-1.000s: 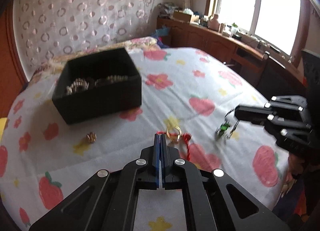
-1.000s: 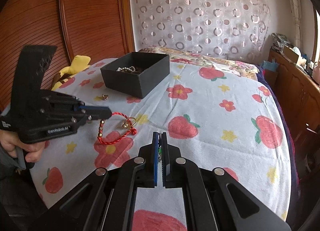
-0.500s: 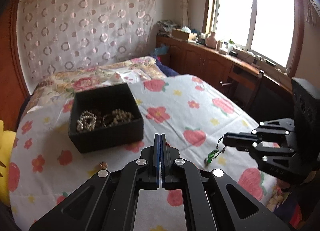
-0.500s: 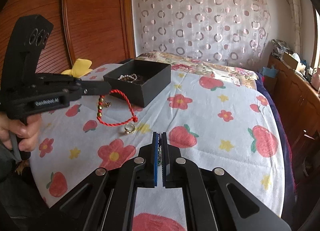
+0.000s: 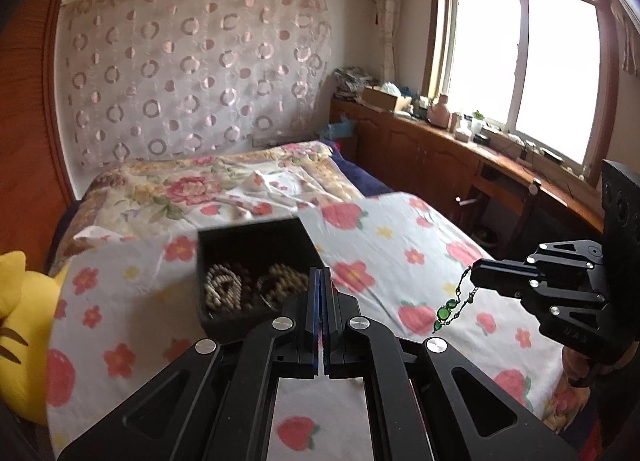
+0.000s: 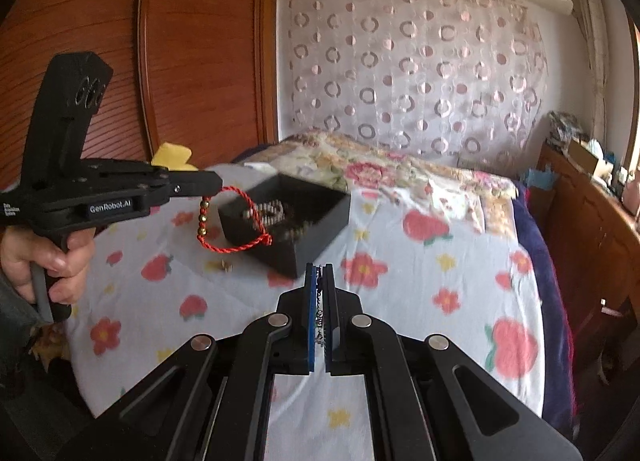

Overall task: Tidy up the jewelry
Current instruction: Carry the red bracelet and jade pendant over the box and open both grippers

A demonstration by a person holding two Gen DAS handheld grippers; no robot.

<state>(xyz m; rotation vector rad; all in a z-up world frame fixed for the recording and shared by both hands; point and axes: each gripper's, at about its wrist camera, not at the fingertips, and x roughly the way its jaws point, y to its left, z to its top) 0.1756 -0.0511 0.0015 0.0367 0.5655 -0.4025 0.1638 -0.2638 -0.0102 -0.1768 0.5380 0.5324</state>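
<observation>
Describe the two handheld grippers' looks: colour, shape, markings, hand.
Both are matte black pistol-grip tools with angular linkages and silver pivot screws. The left gripper carries white "GenRobot.AI" lettering and a tall perforated fin; a bare hand with a grey cuff grips it. The right gripper looks alike; finger pads are blue-edged.

Two grippers (image 5: 319, 281) (image 6: 319, 277), two bracelets (image 6: 236, 221) (image 5: 454, 307), one box (image 5: 256, 241).

A box (image 6: 286, 223) sits on the bed (image 6: 432, 285), mid-frame in the right wrist view, with beaded jewelry (image 6: 268, 211) inside. A cord bracelet (image 6: 240, 221) hangs at its left, under the left gripper (image 6: 218, 183). A small item (image 6: 227, 266) lies on the bed below. A chain (image 5: 454, 305) dangles from the right gripper (image 5: 476, 275), centre right.
</observation>
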